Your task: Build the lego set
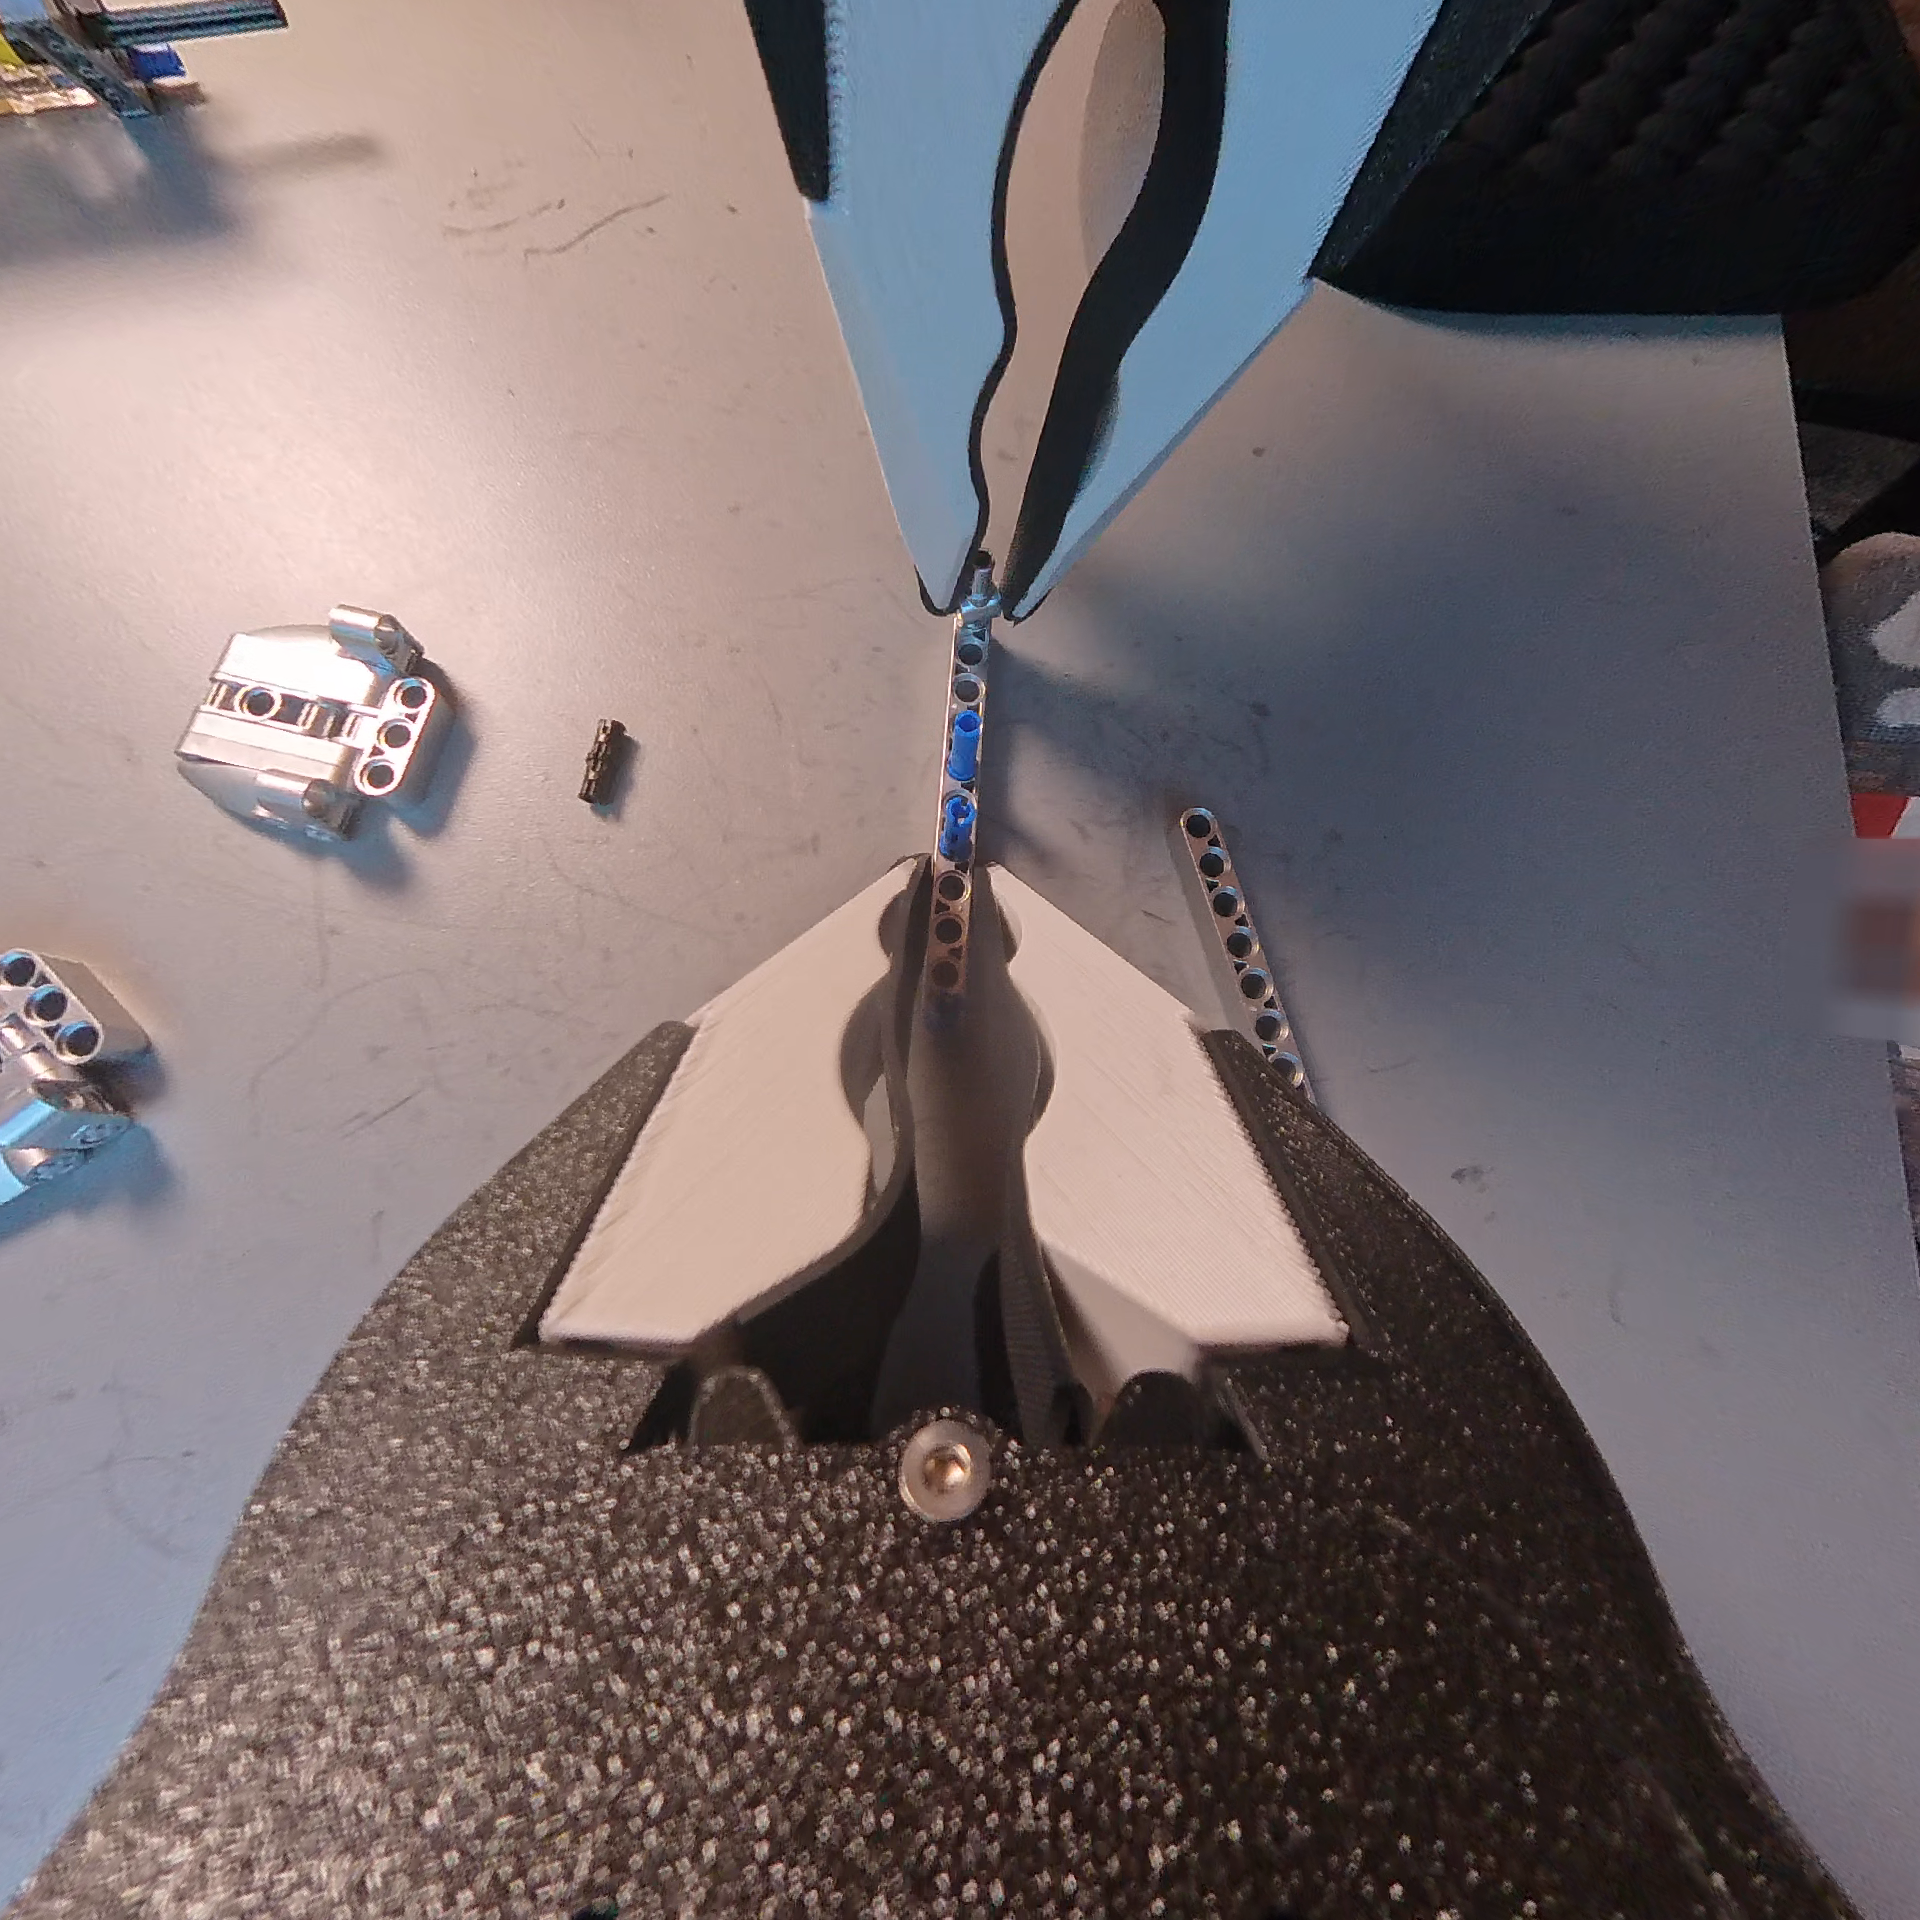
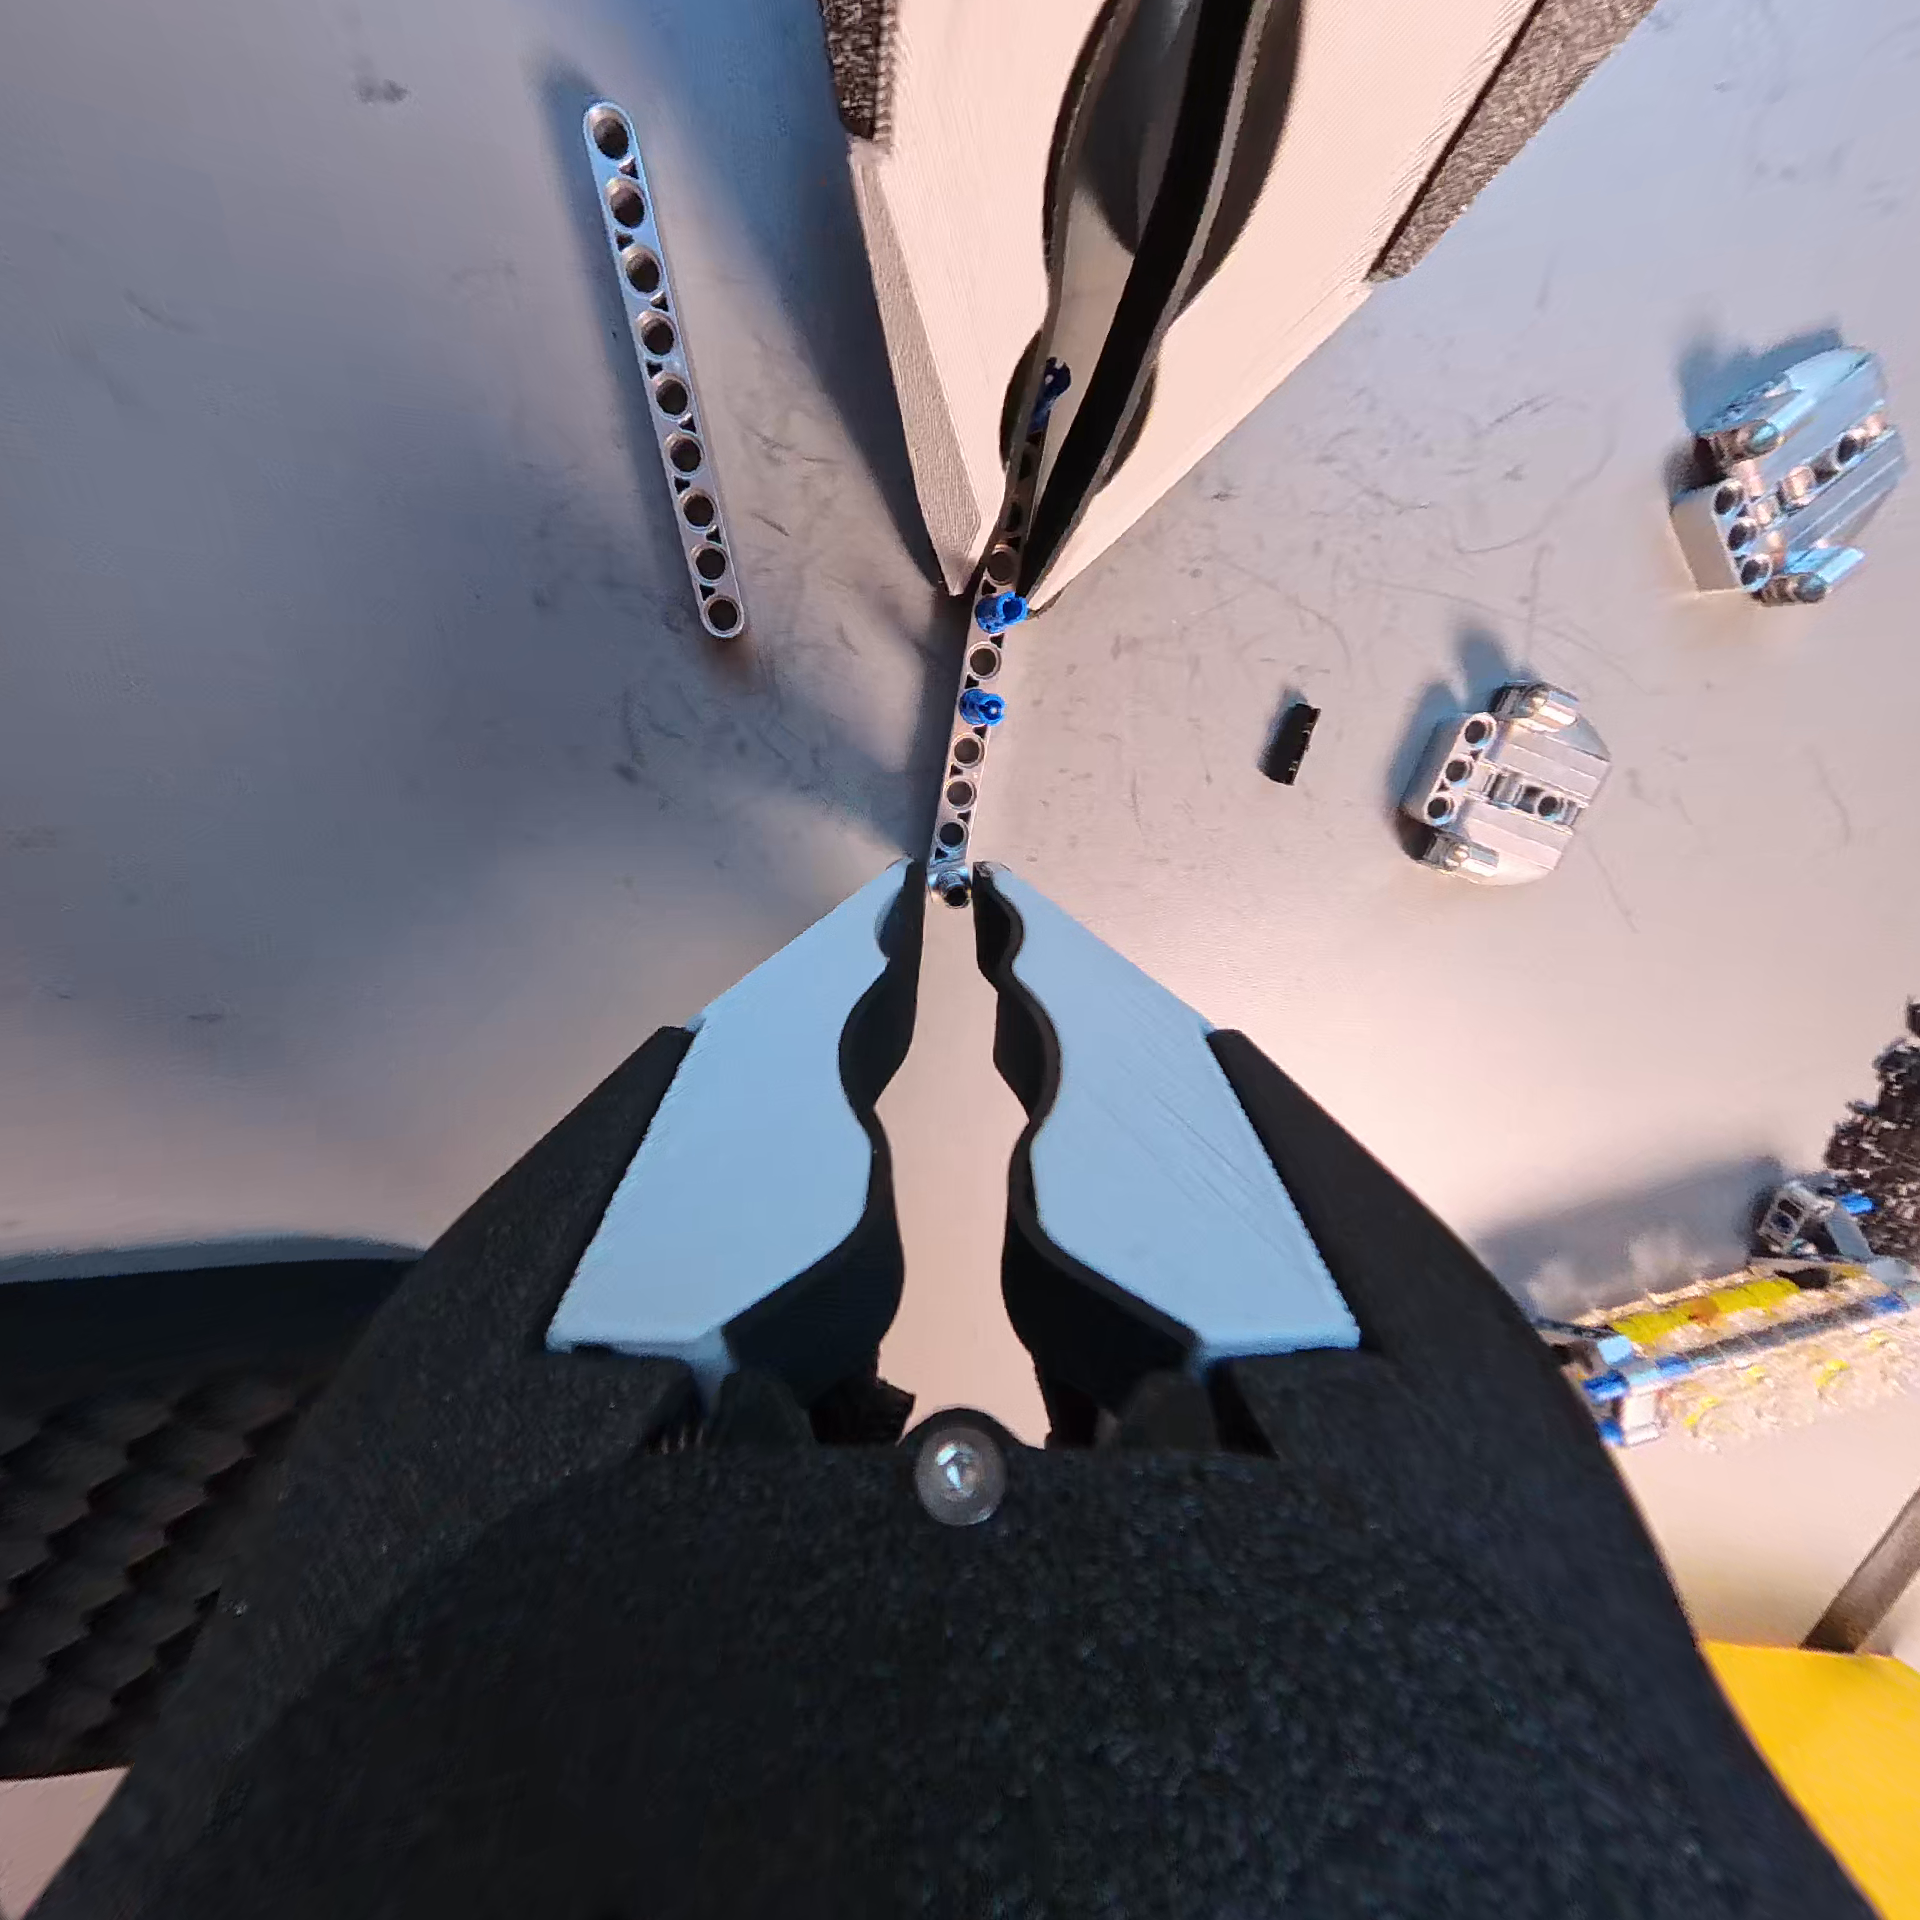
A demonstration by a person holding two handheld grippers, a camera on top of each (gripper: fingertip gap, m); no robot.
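My left gripper [image 1: 954, 871] is clamped on the long grey holed plastic beam [image 1: 958, 769] above the surface; my right gripper [image 2: 951, 883] pinches its far end. I'd keep both grips level.

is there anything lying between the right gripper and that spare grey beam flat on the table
Yes. The held beam, with its blue pins, is clamped by the left gripper and pinched at its end by the right gripper. The spare beam lies beyond, beside the left gripper.
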